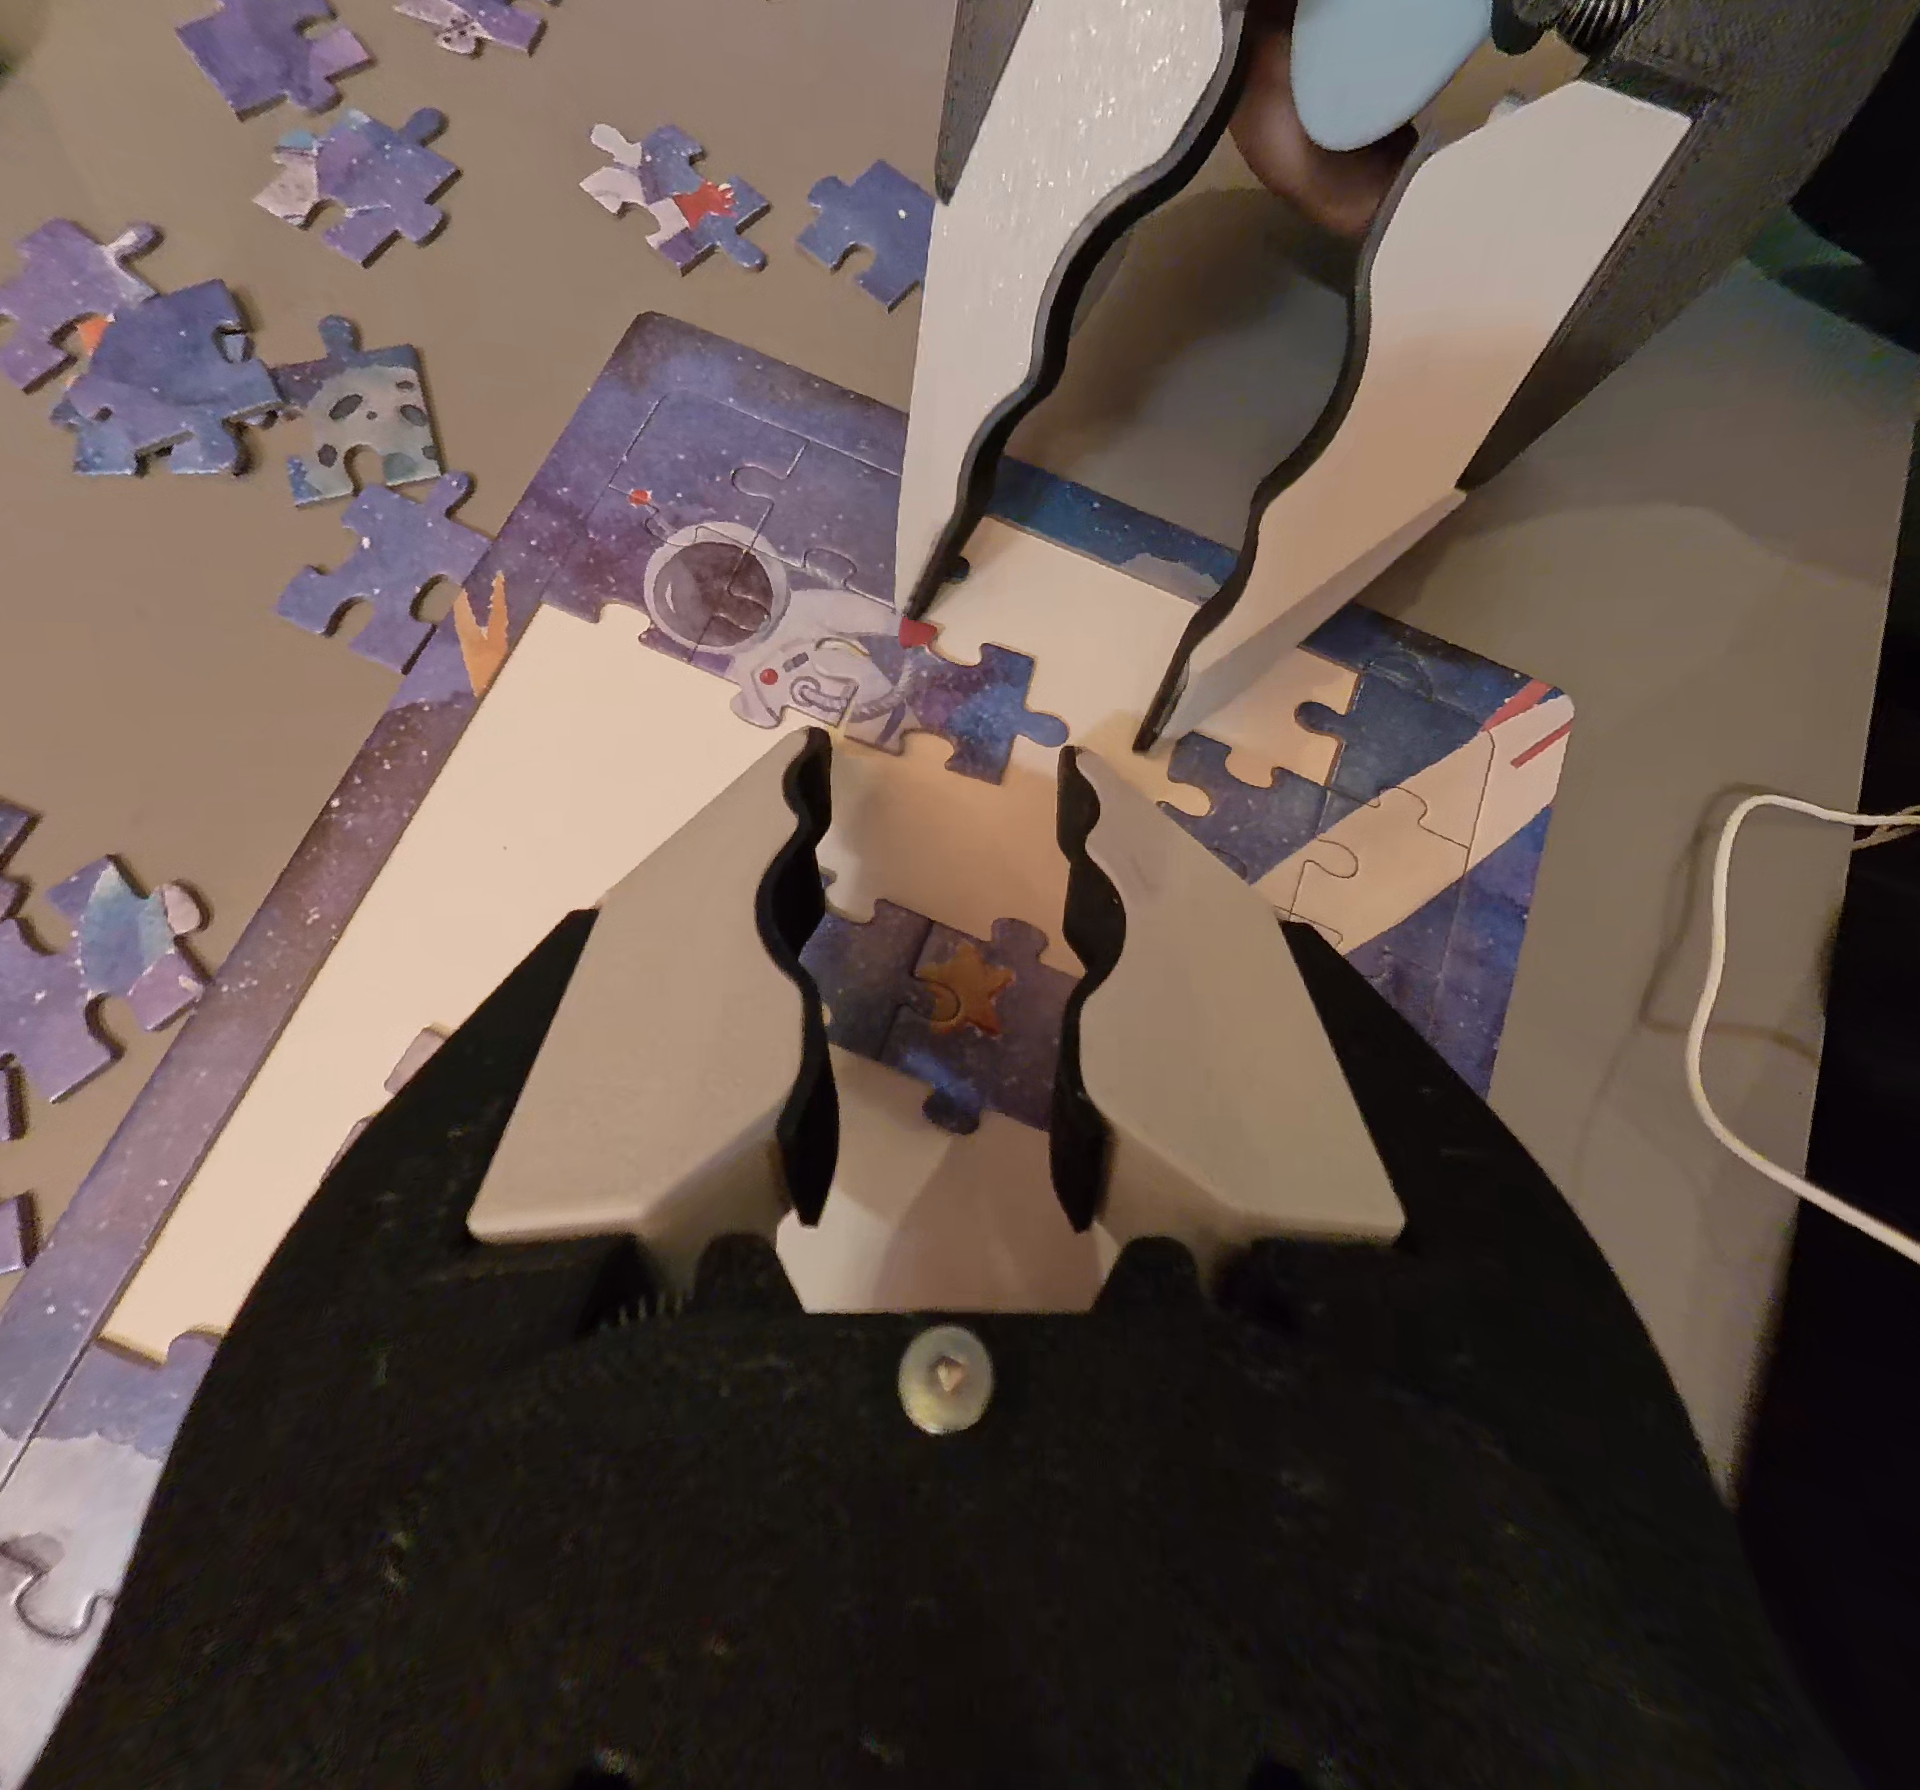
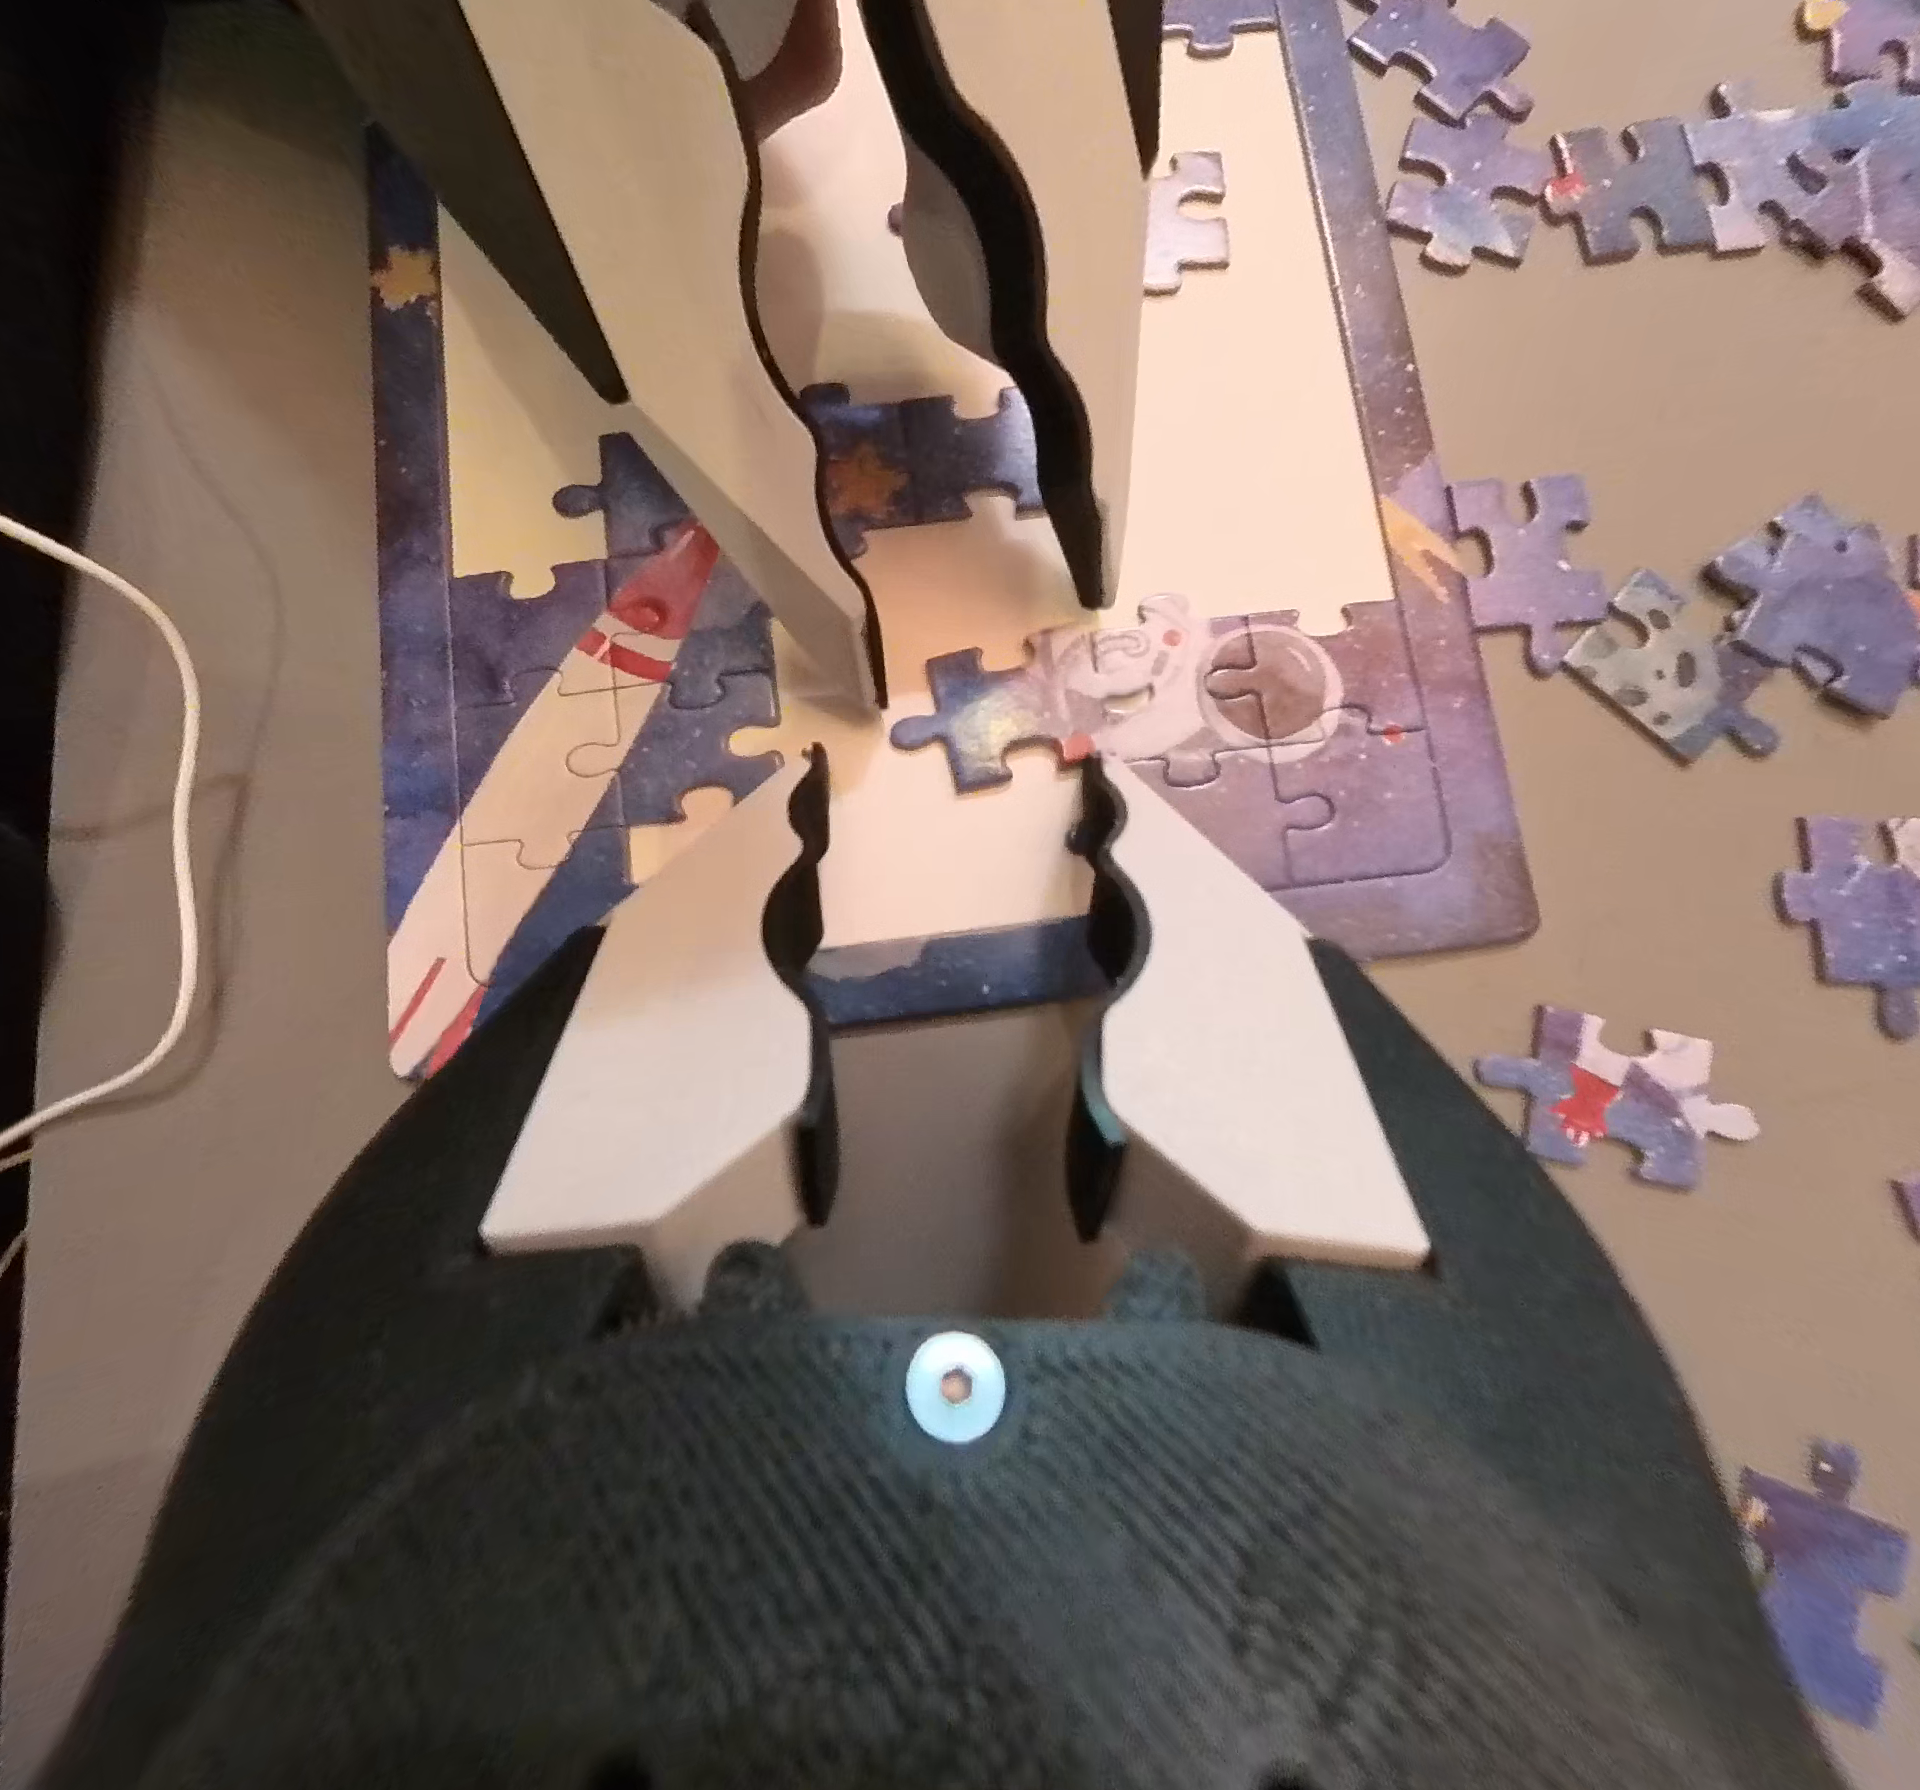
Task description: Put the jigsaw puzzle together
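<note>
A puzzle tray point(image 1: 208, 1013) lies on the table, partly filled, and also shows in the right wrist view point(image 2: 1351, 286). A blue piece point(image 1: 992, 701) lies flat on the bare board, joined to the astronaut pieces point(image 1: 727, 597). My left gripper point(image 1: 945, 753) is open, its tips resting just below that piece. My right gripper point(image 1: 1029, 680) comes from the far side, open, with one fingertip point(image 1: 920, 608) at the piece's upper edge and the other on bare board. In the right wrist view the piece point(image 2: 987, 712) lies flat between the open right gripper point(image 2: 954, 766) and the left gripper point(image 2: 982, 644). Neither gripper grasps anything.
Several loose purple-blue pieces point(image 1: 364, 182) lie on the table beside the tray, also seen in the right wrist view point(image 2: 1662, 161). Assembled rocket pieces point(image 1: 1403, 805) and star pieces point(image 1: 966, 992) sit in the tray. A white cable point(image 1: 1714, 1013) runs along the table's edge. Both grippers' tips are close together, under 4 cm apart.
</note>
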A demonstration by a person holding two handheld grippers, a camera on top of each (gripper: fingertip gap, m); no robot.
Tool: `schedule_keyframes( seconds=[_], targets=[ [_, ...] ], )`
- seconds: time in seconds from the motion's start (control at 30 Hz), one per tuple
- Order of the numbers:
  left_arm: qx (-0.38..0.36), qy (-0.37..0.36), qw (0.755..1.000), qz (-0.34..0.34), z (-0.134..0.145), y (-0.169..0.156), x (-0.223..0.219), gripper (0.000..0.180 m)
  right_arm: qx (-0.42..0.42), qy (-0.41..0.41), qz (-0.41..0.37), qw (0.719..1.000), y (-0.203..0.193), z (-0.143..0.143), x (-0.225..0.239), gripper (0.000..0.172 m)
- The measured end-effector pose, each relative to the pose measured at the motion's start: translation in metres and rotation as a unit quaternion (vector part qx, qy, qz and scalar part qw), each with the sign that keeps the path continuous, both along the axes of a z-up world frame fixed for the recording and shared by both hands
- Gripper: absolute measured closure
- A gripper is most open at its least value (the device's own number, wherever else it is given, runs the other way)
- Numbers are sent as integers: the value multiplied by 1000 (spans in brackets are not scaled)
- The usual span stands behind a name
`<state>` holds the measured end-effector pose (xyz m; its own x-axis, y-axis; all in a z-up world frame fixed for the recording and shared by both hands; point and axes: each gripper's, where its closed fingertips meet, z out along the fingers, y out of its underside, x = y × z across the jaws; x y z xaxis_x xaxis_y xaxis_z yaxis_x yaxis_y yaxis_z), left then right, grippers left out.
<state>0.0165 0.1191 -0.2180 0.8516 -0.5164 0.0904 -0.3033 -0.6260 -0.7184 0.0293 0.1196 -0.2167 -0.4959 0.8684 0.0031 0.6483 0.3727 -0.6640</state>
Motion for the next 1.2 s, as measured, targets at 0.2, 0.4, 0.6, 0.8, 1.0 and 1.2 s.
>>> schedule_keyframes(
  seconds=[0.2, 0.4, 0.6, 0.8, 1.0, 1.2],
  targets=[
    [-1, 1, 1000, 1, 0, 0, 0, 139, 4, -1, -1, 1000, -1, 0, 1, 123],
    [-2, 6, 1000, -1, 0, -1, 1, 144, 3, -4, -2, 1000, -1, 0, 4, 124],
    [-3, 5, 1000, 2, -1, 0, 0, 147, -1, -7, -2, 1000, -3, 0, 7, 130],
    [-2, 2, 1000, 4, 0, 0, 0, 148, -16, -8, -2, 1000, -4, 1, 7, 131],
    [-1, -3, 1000, 7, 0, 1, 0, 148, -23, -2, -6, 1000, -1, 4, 6, 130],
    [2, -2, 1000, 5, 1, 1, 1, 148, -25, 16, 3, 1000, -5, 10, -3, 128]
  ],
)
